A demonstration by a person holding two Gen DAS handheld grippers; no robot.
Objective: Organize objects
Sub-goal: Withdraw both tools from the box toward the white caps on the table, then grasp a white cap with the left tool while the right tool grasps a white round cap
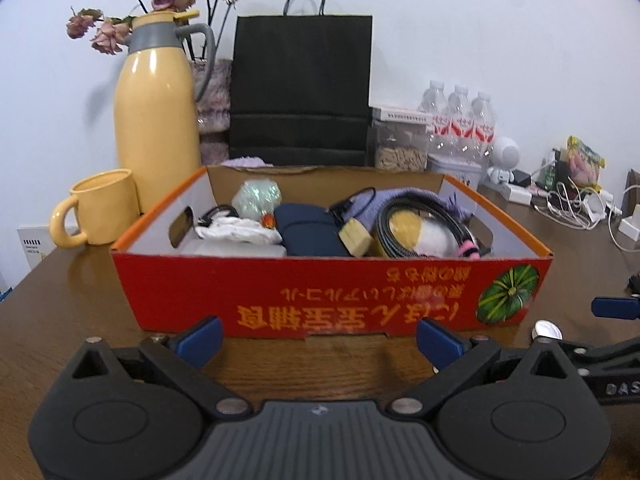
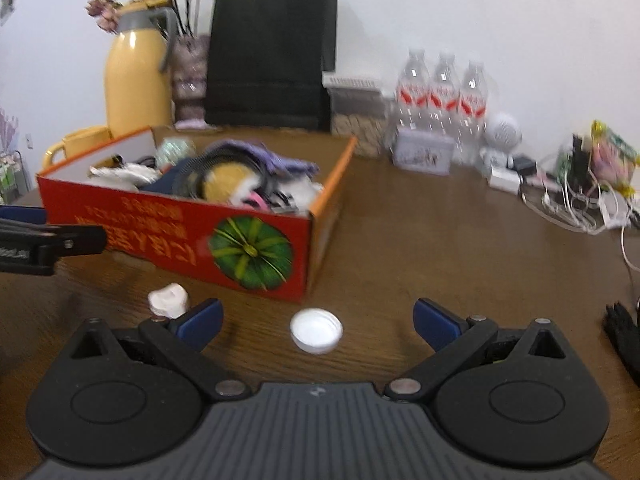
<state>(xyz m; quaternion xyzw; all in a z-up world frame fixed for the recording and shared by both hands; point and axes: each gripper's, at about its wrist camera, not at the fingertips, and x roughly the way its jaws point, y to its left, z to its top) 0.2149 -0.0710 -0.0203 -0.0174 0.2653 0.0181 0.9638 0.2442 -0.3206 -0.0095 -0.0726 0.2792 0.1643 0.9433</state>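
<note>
Nearest, the right gripper stands wide and empty, and a white bottle cap lies on the wooden table between its fingers. The cap looks light, stiff and shallow, so it may skid; pinch it low across its ribbed rim. Just left sits a crumpled white wad, perhaps tissue, soft and weightless. The left gripper is likewise spread and empty, facing the red cardboard box, already crowded with oddments.

Both the left tongs and right tongs gape wide, level and empty.
</note>
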